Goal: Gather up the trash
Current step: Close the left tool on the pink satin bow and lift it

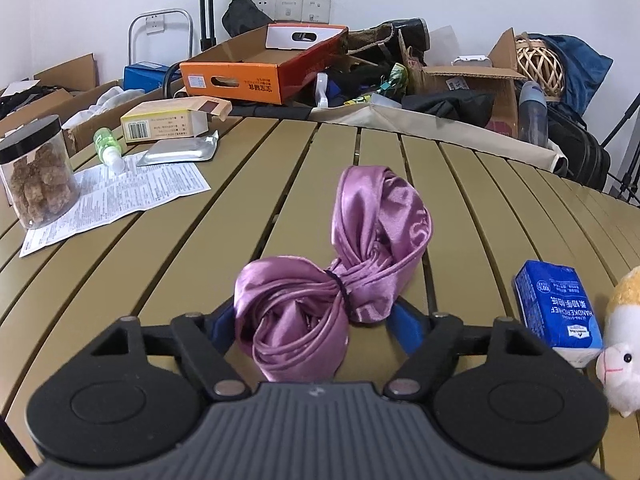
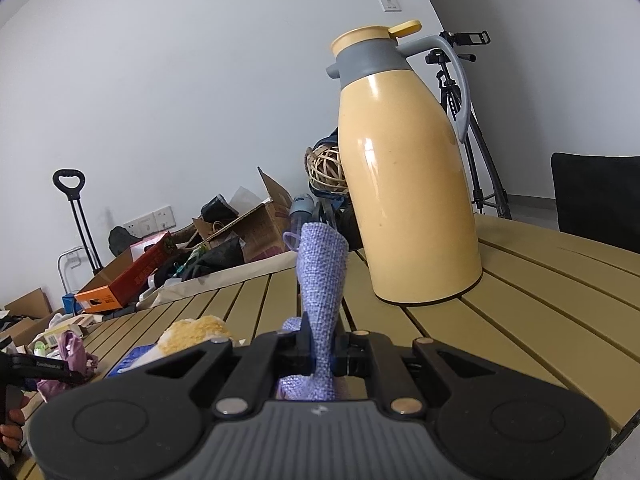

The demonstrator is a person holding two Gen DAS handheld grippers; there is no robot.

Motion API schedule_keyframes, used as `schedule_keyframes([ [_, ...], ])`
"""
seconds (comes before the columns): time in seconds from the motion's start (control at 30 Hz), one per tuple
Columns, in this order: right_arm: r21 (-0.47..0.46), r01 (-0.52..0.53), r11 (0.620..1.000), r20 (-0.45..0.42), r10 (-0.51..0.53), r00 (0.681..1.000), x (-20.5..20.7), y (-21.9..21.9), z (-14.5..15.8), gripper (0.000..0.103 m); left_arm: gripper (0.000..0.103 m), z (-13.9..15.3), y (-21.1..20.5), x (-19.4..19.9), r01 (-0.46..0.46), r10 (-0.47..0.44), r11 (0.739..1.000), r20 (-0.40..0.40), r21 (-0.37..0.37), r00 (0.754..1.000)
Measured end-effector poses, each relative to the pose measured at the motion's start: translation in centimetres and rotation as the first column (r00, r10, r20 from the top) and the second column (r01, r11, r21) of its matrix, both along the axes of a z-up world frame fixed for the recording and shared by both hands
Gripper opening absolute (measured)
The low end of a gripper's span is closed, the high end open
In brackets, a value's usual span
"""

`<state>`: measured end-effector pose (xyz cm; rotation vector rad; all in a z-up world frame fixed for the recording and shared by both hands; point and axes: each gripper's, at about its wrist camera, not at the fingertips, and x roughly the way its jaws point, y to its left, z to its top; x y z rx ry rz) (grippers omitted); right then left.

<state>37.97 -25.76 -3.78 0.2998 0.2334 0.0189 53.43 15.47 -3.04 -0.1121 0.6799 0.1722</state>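
A pink satin cloth (image 1: 340, 264), bunched and tied in the middle with a dark band, lies on the slatted olive table (image 1: 248, 176). My left gripper (image 1: 314, 322) straddles its near lobe, with the blue fingers (image 1: 406, 330) against its two sides. From the right wrist view the left gripper (image 2: 78, 368) shows at far left with the pink cloth (image 2: 72, 350) at its tip. My right gripper (image 2: 322, 356) is shut on a lavender woven cloth (image 2: 322, 268) that sticks up between the pads.
A blue tissue pack (image 1: 558, 312) and a plush toy (image 1: 622, 344) lie right of the cloth. A snack jar (image 1: 36, 172), leaflet (image 1: 132, 196), foil packet (image 1: 180, 152), green bottle (image 1: 106, 146) and yellow box (image 1: 168, 120) sit far left. A yellow thermos (image 2: 404, 184) stands ahead of the right gripper.
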Motion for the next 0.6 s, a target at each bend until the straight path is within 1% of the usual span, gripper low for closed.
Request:
schedule_keyframes([
  [0.03,-0.001,-0.001,1.000,0.001,0.001,1.000,0.0,0.1,0.0,0.006,0.072,0.0,-0.1,-0.1,0.004,-0.004,1.000,0.005,0.002,1.000],
  [0.1,-0.002,-0.006,1.000,0.001,0.006,1.000,-0.1,0.1,0.0,0.006,0.064,0.1,-0.3,-0.3,0.005,-0.005,1.000,0.013,0.019,1.000],
  [0.2,-0.004,-0.016,1.000,0.000,0.016,1.000,0.0,0.4,0.0,0.006,0.057,0.1,-0.6,-0.5,0.012,-0.013,0.999,0.029,0.034,0.999],
  [0.43,0.001,-0.028,1.000,0.002,0.028,1.000,-0.1,0.7,0.1,0.006,0.049,0.4,-0.1,-1.2,-0.005,0.004,1.000,0.053,0.022,0.999],
  [0.5,0.003,-0.036,0.999,0.005,0.036,0.999,-0.1,0.9,0.1,0.006,0.044,0.6,0.2,-1.5,-0.016,0.015,1.000,0.062,0.013,0.998],
  [0.6,-0.001,-0.048,0.999,0.013,0.048,0.999,-0.3,1.3,0.3,0.006,0.041,1.2,0.7,-2.1,-0.029,0.029,1.000,0.078,-0.006,0.996],
])
